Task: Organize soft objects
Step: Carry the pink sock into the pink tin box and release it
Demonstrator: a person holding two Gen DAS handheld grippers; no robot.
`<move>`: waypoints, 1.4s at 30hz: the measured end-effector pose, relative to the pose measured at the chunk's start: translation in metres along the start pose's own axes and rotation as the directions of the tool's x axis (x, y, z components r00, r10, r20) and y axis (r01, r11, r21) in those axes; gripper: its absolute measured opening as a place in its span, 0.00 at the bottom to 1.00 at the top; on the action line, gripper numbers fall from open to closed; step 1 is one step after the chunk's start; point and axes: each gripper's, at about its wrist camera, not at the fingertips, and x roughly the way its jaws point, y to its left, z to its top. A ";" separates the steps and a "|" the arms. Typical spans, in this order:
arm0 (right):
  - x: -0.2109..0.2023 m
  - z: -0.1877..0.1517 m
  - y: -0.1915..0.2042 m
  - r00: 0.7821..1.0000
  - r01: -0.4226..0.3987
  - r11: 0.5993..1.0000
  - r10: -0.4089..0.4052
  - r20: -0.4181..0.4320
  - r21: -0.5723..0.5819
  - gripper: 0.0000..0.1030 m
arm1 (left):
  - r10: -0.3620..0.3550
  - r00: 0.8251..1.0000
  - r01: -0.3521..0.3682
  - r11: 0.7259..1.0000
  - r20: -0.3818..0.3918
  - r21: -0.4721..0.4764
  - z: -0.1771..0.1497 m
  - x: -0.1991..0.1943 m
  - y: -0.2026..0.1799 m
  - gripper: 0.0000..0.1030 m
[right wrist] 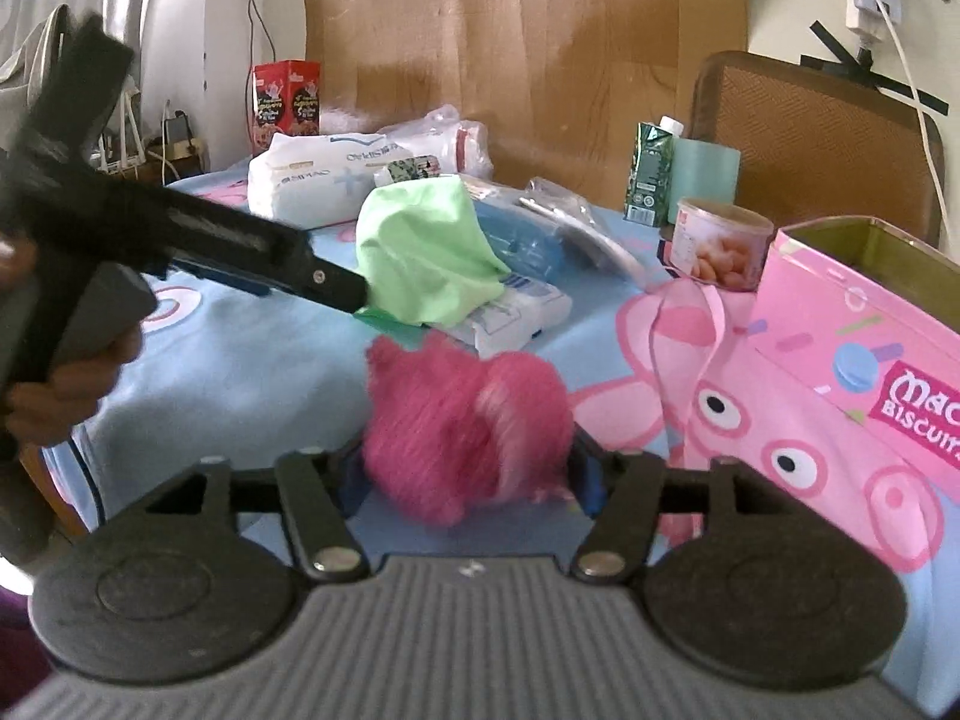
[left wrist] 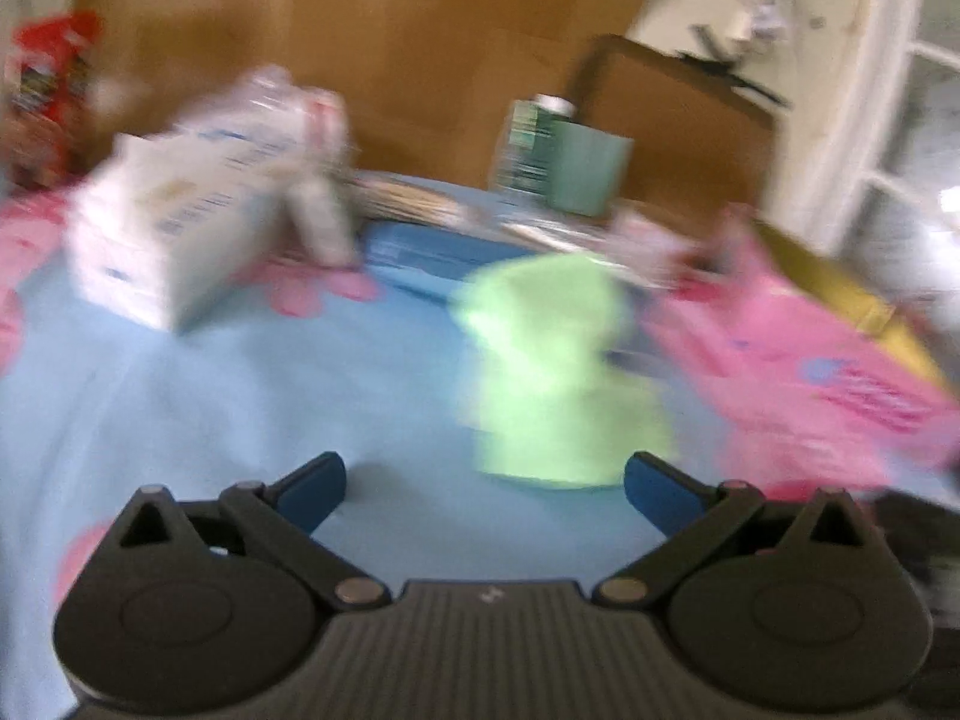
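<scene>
A light green cloth (left wrist: 552,366) lies bunched on the blue tablecloth, just ahead of my left gripper (left wrist: 483,483), which is open with its blue pads wide apart; this view is blurred. In the right wrist view the left gripper (right wrist: 360,294) reaches in from the left and touches the green cloth (right wrist: 426,252). My right gripper (right wrist: 468,468) is shut on a fuzzy pink plush ball (right wrist: 468,432), held above the cloth. A white soft pack (right wrist: 510,312) lies partly under the green cloth.
An open pink biscuit tin (right wrist: 864,324) stands at the right. Behind are a large white tissue pack (right wrist: 324,174), a red box (right wrist: 288,96), a green carton (right wrist: 651,174), a teal cup (right wrist: 702,180), a can (right wrist: 720,240) and blue packaging (right wrist: 528,246).
</scene>
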 end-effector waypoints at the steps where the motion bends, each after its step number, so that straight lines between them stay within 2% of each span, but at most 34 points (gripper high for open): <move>1: 0.001 -0.002 -0.001 1.000 -0.007 1.000 0.007 -0.003 0.001 0.71 | -0.048 0.999 0.048 0.999 -0.013 -0.001 0.000 -0.002 -0.004 1.00; 4: 0.002 -0.007 -0.007 0.999 -0.030 0.999 0.030 0.015 0.014 0.69 | -0.157 0.985 0.156 0.988 -0.070 -0.010 -0.001 0.001 -0.016 0.95; 6: 0.000 -0.009 -0.006 0.999 -0.041 0.999 0.041 0.032 0.002 0.55 | -0.225 0.966 0.224 0.974 -0.131 -0.023 -0.004 0.011 -0.027 0.88; 8: -0.002 -0.011 -0.004 0.998 -0.036 0.999 0.036 0.045 -0.013 0.53 | -0.208 0.970 0.211 0.977 -0.125 0.011 -0.006 0.014 -0.039 0.85; 9: -0.003 -0.013 -0.004 0.998 -0.030 0.999 0.030 0.051 -0.012 0.52 | -0.212 0.969 0.216 0.976 -0.129 0.018 -0.007 0.015 -0.044 0.78; 10: -0.004 -0.014 -0.006 0.998 -0.027 1.000 0.027 0.058 -0.001 0.51 | -0.233 0.963 0.236 0.972 -0.139 0.006 -0.006 0.017 -0.047 0.73; 11: -0.005 -0.015 -0.009 0.998 -0.022 1.000 0.021 0.062 0.014 0.51 | -0.265 0.952 0.266 0.964 -0.154 -0.015 -0.004 0.019 -0.048 0.64; 12: -0.007 -0.016 -0.012 0.998 -0.014 0.999 0.012 0.068 0.029 0.51 | -0.289 0.943 0.288 0.957 -0.166 -0.033 -0.001 0.022 -0.050 0.61; 16: -0.013 -0.016 -0.025 0.994 0.034 0.997 -0.040 0.103 0.065 0.51 | -0.323 0.930 0.320 0.946 -0.175 -0.043 0.009 0.028 -0.068 0.61; 19: -0.020 -0.015 -0.037 0.987 0.074 0.992 -0.087 0.136 0.101 0.50 | -0.359 0.916 0.360 0.933 -0.177 -0.031 0.020 0.033 -0.086 0.55; 22: -0.032 -0.011 -0.053 0.972 0.121 0.984 -0.144 0.183 0.130 0.50 | -0.398 0.903 0.401 0.916 -0.162 -0.014 0.033 0.037 -0.110 0.55; 25: -0.046 -0.004 -0.071 0.949 0.178 0.972 -0.211 0.234 0.152 0.50 | -0.428 0.893 0.435 0.900 -0.140 0.027 0.051 0.040 -0.139 0.55; 32: -0.075 0.014 -0.124 0.871 0.337 0.917 -0.390 0.300 0.213 0.50 | -0.479 0.872 0.490 0.859 -0.105 0.147 0.090 0.057 -0.224 0.55; 35: -0.079 0.013 -0.151 0.848 0.392 0.884 -0.455 0.273 0.254 0.51 | -0.482 0.868 0.497 0.852 -0.124 0.164 0.096 0.076 -0.253 0.56; 38: -0.074 0.008 -0.174 0.832 0.456 0.845 -0.516 0.203 0.281 0.53 | -0.457 0.878 0.476 0.862 -0.140 0.172 0.097 0.090 -0.270 0.60; 40: -0.065 0.007 -0.191 0.837 0.486 0.827 -0.533 0.121 0.282 0.57 | -0.445 0.884 0.465 0.868 -0.141 0.174 0.092 0.094 -0.270 0.67; 41: -0.063 0.006 -0.199 0.835 0.493 0.818 -0.540 0.102 0.296 0.60 | -0.439 0.888 0.458 0.871 -0.137 0.179 0.090 0.094 -0.269 0.75; 42: -0.064 0.003 -0.203 0.828 0.502 0.804 -0.553 0.093 0.318 0.68 | -0.430 0.893 0.448 0.874 -0.130 0.187 0.087 0.093 -0.266 0.81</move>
